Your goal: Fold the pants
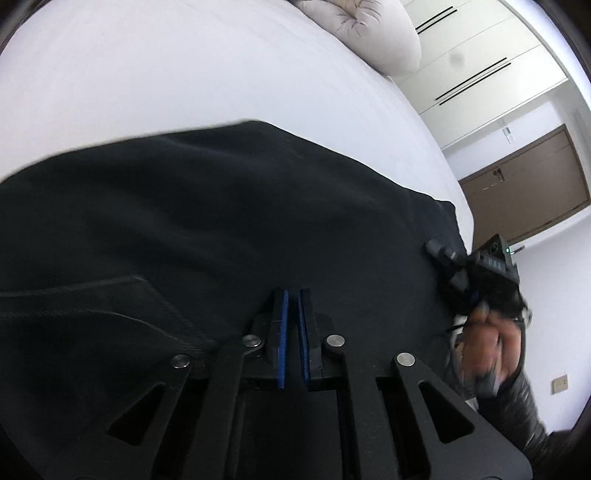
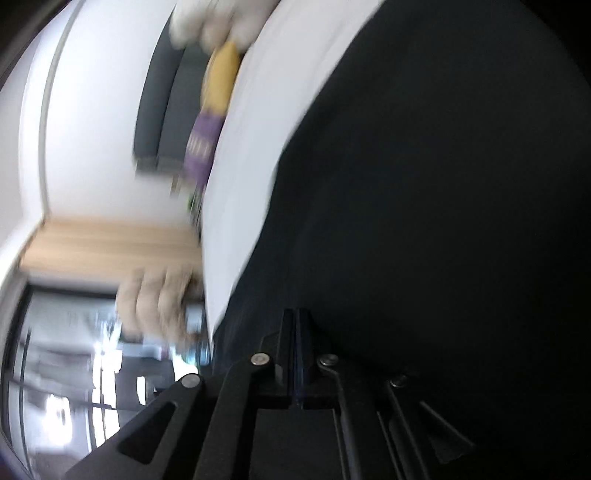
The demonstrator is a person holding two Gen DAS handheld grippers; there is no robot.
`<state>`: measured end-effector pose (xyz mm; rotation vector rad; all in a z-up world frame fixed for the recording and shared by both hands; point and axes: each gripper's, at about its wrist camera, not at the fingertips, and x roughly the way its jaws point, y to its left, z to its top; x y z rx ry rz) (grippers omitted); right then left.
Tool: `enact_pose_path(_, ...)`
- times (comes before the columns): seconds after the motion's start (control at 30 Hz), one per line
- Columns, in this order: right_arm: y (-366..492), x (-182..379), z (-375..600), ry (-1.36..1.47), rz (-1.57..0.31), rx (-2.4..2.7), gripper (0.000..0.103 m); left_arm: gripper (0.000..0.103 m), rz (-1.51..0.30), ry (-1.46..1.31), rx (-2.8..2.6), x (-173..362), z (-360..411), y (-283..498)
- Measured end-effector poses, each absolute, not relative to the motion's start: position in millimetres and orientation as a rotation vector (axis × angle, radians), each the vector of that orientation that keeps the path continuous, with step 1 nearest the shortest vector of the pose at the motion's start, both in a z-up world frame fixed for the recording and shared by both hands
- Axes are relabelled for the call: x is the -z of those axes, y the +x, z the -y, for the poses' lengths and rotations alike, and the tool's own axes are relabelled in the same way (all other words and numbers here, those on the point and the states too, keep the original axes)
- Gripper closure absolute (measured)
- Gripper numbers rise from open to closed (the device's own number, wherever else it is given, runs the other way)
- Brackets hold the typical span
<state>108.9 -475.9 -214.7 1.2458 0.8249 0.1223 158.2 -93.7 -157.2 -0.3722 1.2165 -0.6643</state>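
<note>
Black pants (image 1: 229, 221) lie spread on a white bed (image 1: 166, 74); a pocket seam shows at the lower left. My left gripper (image 1: 292, 295) hovers over the pants near their near edge, its blue pads a narrow gap apart, with no cloth seen between them. My right gripper (image 1: 439, 254) shows at the right, held by a hand at the pants' right edge. In the right wrist view the pants (image 2: 424, 221) fill the right side, and the right gripper (image 2: 296, 314) has its pads pressed together at the cloth's edge; whether cloth is pinched is unclear.
A beige pillow (image 1: 369, 33) lies at the bed's far end. White wardrobe doors (image 1: 480, 74) and a brown door (image 1: 528, 184) stand beyond the bed. The blurred right wrist view shows yellow and purple items (image 2: 214, 122) beside the bed and a window (image 2: 66, 369).
</note>
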Motion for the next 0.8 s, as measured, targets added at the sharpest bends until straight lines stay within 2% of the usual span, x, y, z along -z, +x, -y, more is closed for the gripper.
enact_pose_path(0.23, 90, 205, 620, 1.184, -0.644, 0.228, 0.103, 0.097, -1.184, -0.421, 0.604, 159, 50, 163)
enact_pose_path(0.33, 83, 185, 642, 1.178, -0.595, 0.383, 0.103, 0.097, -1.167, -0.442, 0.55, 154, 19, 163)
enact_pose_path(0.37, 79, 174, 647, 1.147, -0.611, 0.465, 0.096, 0.097, -1.161, -0.439, 0.514, 149, 10, 163)
enact_pose_path(0.4, 73, 167, 647, 1.144, -0.594, 0.457, 0.096, 0.097, -1.151, -0.413, 0.469, 142, 1, 161)
enact_pose_path(0.5, 67, 144, 609, 1.173, -0.557, 0.238, 0.095, 0.097, -1.108, -0.396, 0.457, 119, 1, 156)
enact_pose_path(0.63, 95, 146, 480, 1.181, -0.697, -0.119, 0.082, 0.097, -1.067, -0.389, 0.626, 97, 63, 152)
enact_pose_path(0.67, 102, 158, 438, 1.198, -0.766, -0.21, 0.077, 0.097, -1.086, -0.394, 0.676, 100, 84, 151)
enact_pose_path(0.7, 110, 162, 408, 1.202, -0.812, -0.258, 0.076, 0.097, -1.108, -0.401, 0.71, 105, 99, 150)
enact_pose_path(0.8, 115, 191, 353, 1.152, -0.933, -0.352, 0.078, 0.097, -1.206, -0.31, 0.701, 137, 132, 144)
